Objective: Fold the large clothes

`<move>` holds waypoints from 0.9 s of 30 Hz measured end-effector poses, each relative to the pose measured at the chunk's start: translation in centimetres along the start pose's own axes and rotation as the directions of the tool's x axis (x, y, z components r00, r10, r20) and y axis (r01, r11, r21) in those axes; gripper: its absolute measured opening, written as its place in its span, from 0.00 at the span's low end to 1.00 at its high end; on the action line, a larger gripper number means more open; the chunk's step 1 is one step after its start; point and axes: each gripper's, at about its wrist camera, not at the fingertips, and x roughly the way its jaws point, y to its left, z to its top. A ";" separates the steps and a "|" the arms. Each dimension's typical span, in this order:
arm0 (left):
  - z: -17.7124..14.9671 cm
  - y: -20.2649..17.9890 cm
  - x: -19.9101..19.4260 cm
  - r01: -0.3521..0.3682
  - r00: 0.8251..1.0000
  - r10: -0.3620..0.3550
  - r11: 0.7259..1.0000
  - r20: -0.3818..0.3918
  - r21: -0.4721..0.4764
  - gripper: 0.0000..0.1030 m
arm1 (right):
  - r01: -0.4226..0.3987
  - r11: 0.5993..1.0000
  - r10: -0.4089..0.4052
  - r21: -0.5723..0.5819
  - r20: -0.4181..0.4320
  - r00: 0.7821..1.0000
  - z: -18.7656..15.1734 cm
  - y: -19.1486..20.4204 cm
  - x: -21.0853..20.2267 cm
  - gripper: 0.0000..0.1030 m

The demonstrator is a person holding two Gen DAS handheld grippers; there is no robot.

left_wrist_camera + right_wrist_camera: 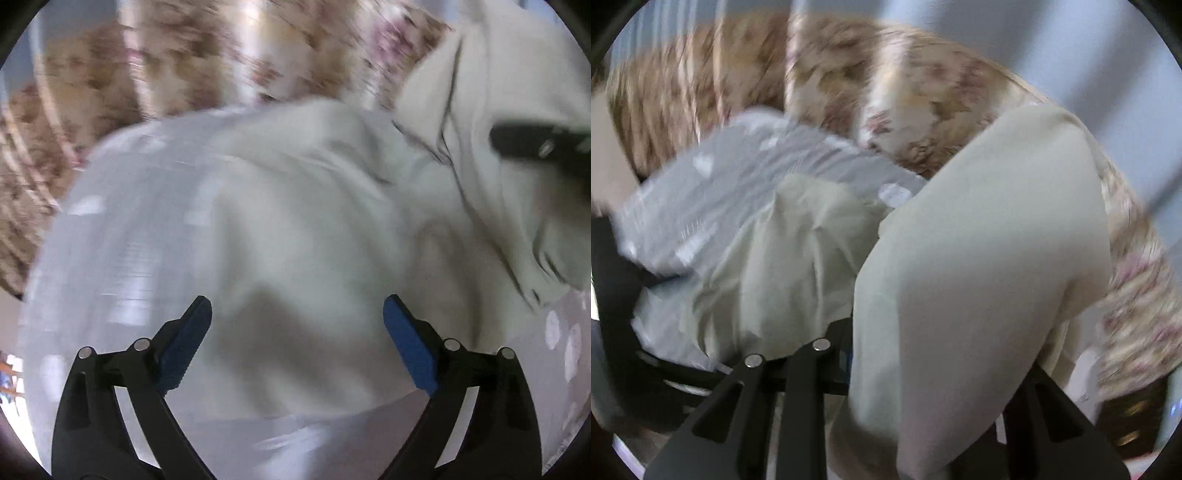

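Note:
A large cream garment [314, 206] lies crumpled on a pale grey patterned sheet [122, 240]. My left gripper [297, 321] hovers over it, blue pads wide apart and nothing between them. At the upper right, my right gripper [539, 146] holds up a fold of the garment, which hangs down from it. In the right wrist view that lifted fold [979, 240] drapes over the right gripper and hides its fingertips. Only its black finger arm [798, 373] shows. The rest of the garment [783, 266] is bunched below on the left.
A brown and pink floral quilt [184, 55] lies behind the sheet, and shows again as the floral quilt [849, 74] in the right wrist view. A dark shape [613, 295] stands at that view's left edge. Both views are blurred.

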 end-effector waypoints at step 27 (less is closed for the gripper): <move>-2.3 11.4 -1.6 -0.166 0.986 0.166 0.986 -0.019 -0.015 0.92 | -0.247 0.935 0.245 -0.254 -0.038 0.969 -3.0 10.8 -0.9 0.79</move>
